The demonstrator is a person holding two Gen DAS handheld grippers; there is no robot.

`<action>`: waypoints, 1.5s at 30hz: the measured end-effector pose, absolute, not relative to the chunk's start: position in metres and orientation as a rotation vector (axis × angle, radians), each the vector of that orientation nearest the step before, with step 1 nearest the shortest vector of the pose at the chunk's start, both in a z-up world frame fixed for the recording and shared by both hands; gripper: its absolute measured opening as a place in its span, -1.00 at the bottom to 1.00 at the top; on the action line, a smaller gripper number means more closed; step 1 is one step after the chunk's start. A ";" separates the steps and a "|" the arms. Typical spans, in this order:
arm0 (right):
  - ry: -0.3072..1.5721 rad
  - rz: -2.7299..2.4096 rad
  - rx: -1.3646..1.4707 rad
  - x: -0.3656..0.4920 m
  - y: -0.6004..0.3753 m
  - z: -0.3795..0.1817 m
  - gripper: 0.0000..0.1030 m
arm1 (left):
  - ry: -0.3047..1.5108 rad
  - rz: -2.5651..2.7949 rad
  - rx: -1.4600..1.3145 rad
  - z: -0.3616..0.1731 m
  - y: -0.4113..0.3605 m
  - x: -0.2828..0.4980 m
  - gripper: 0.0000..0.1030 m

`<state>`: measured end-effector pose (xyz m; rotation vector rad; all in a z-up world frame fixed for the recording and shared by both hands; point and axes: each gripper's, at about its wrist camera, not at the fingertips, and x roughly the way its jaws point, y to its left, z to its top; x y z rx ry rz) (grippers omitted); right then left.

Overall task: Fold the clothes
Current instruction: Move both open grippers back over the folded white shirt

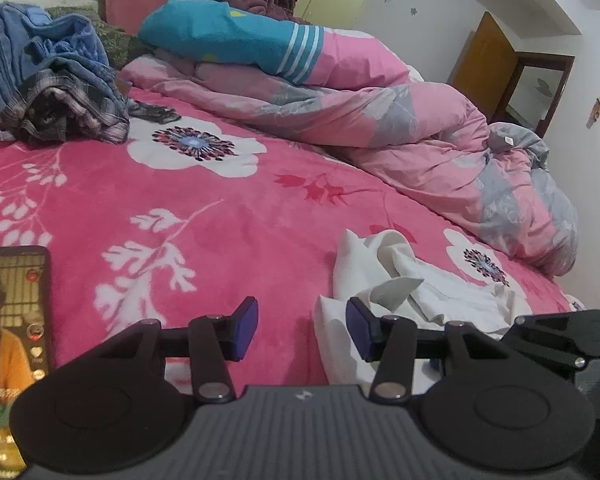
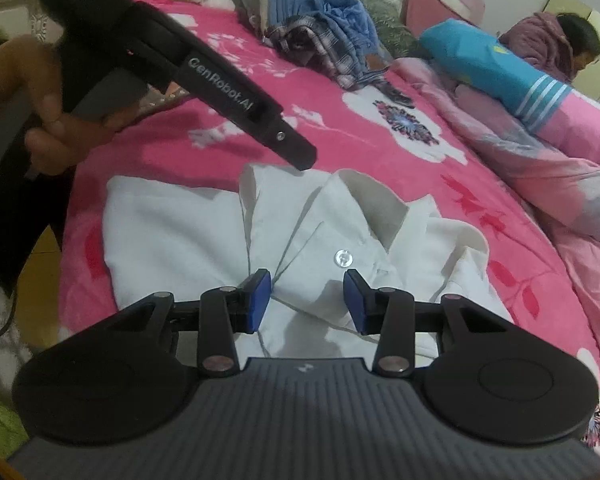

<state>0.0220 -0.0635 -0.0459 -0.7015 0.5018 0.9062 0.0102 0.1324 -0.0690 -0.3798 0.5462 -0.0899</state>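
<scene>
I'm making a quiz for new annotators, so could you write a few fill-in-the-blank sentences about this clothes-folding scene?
1. The shirt lying in front of the right gripper is ____ in colour.
2. The jaws of the left gripper are ____, with nothing between them.
3. The phone at the edge of the left wrist view has its screen switched ____.
4. The pile of blue and plaid clothes rests on a ____ floral bedspread.

Missing words: white; open; on; pink
</scene>
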 end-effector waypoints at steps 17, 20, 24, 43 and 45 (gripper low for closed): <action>0.598 0.492 -0.054 0.125 -0.124 -0.039 -0.71 | 0.535 -0.101 -0.378 -0.072 0.127 0.033 -0.03; 0.551 0.441 0.087 0.125 -0.144 -0.030 -0.71 | 0.527 -0.097 -0.368 -0.072 0.126 0.035 -0.02; 0.467 0.463 0.068 0.111 -0.141 -0.012 -0.70 | 0.520 -0.100 -0.371 -0.073 0.128 0.037 -0.02; 0.792 0.616 0.107 0.180 -0.110 -0.029 -0.14 | 0.631 -0.214 -0.390 -0.058 0.130 0.068 -0.05; 0.837 0.632 0.137 0.189 -0.114 -0.037 -0.14 | 0.670 -0.234 -0.371 -0.061 0.124 0.085 -0.11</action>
